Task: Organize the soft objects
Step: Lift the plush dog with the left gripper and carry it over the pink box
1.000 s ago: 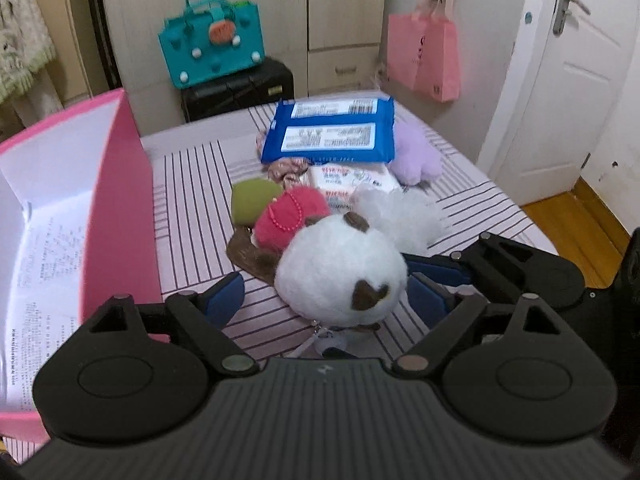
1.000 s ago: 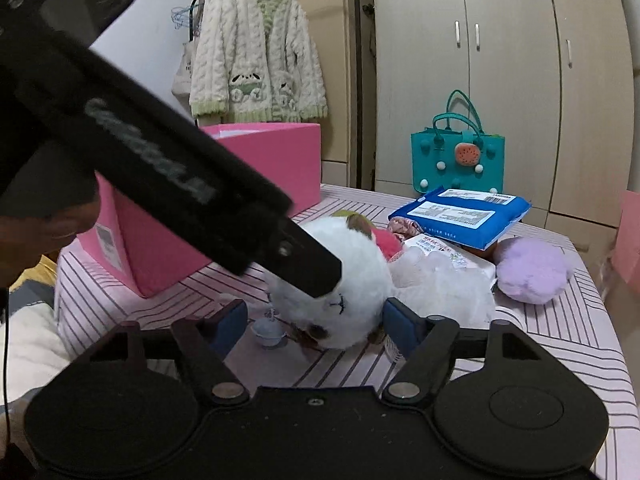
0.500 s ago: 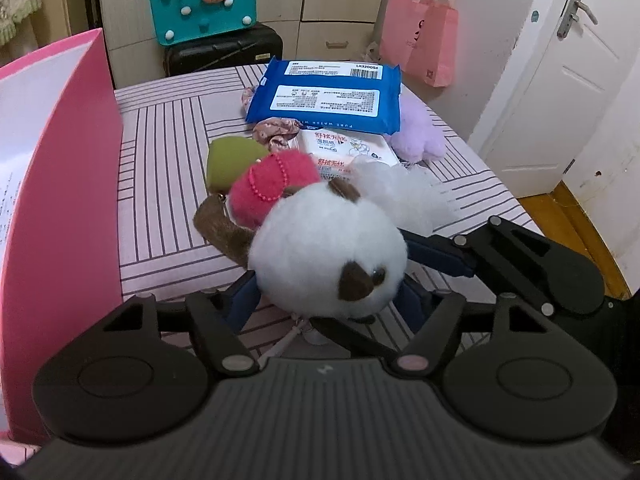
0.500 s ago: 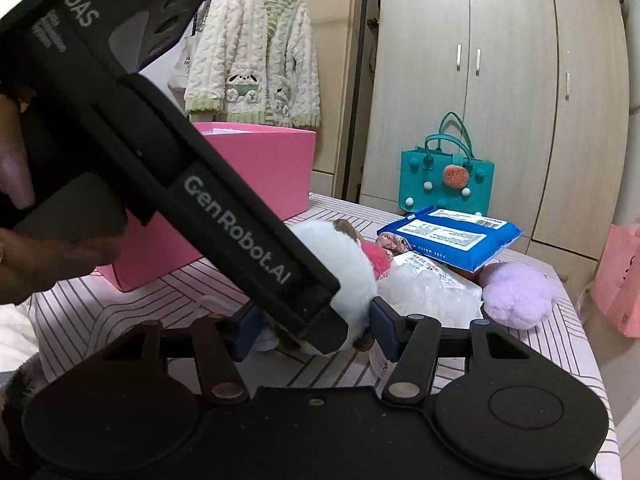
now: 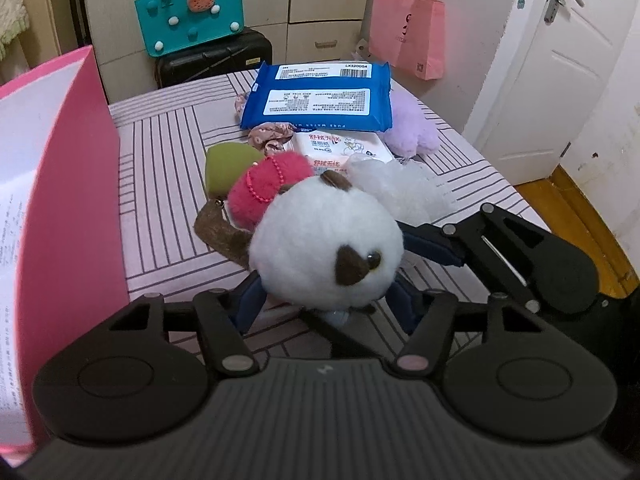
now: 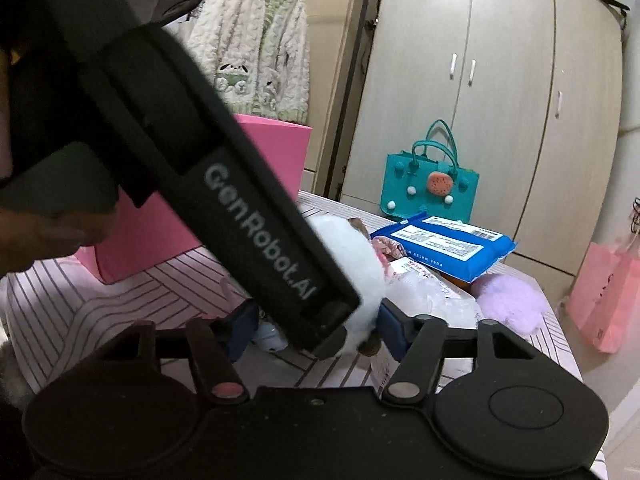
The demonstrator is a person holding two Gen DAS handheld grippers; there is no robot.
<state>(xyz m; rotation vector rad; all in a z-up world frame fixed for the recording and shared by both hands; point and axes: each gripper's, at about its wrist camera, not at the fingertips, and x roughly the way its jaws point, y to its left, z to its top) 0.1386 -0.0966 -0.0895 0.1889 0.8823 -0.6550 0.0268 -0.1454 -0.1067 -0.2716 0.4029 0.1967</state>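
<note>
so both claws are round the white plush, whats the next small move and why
Probably finish the squeeze, then lift. The left claw is closing with its blue pads against the sides of the white plush; the right claw is easing open around it. The plush sits low over the striped cloth, beside the pink box.

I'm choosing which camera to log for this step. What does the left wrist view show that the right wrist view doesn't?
Only the left wrist view shows the red pompom, the green pouch, the white door and the left gripper, closing around the toy. Only the right wrist view shows the knitted cardigan, the wardrobe doors and the right gripper, opening beside the toy. Both show the white plush toy, pink box, blue packet, purple plush and teal bag.
</note>
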